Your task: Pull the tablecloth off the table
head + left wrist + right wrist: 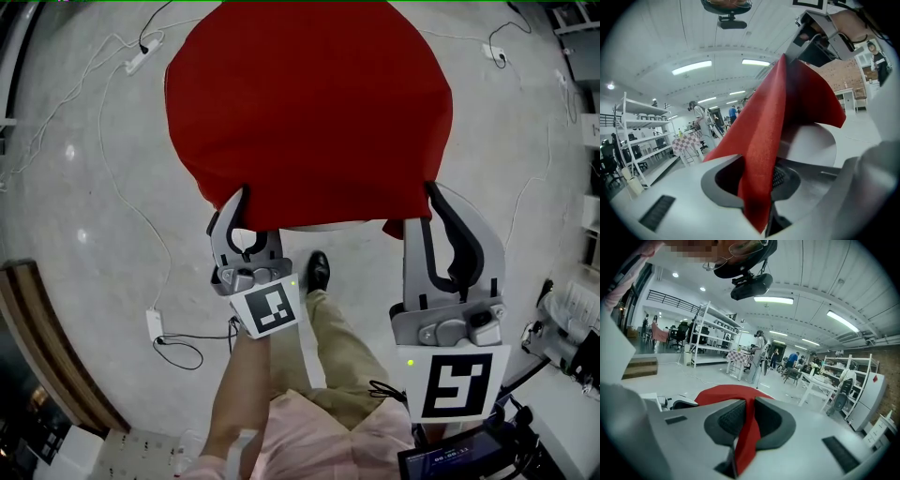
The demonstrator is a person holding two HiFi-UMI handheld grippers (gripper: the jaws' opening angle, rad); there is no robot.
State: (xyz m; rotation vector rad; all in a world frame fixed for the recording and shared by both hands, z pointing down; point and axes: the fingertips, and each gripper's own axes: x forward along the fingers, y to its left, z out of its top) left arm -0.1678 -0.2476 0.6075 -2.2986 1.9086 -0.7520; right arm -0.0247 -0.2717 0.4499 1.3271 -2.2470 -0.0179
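A red tablecloth (309, 103) drapes over a round table, whose white rim (323, 226) shows under the near hem. My left gripper (241, 195) holds the near hem at its left. In the left gripper view the red cloth (764, 140) runs up between the jaws (759, 176), which are pinched onto it. My right gripper (432, 190) holds the hem further right. In the right gripper view a fold of cloth (749, 432) is squeezed between the dark pads (729, 420). The right gripper (820, 33) also shows at the top of the left gripper view, lifting a peak of cloth.
White cables and power strips (138, 60) lie on the pale floor round the table, one strip (155, 325) near my left. The person's shoe (318, 272) stands just before the table. A wooden ledge (37, 337) is at left and white furniture (572, 394) at right.
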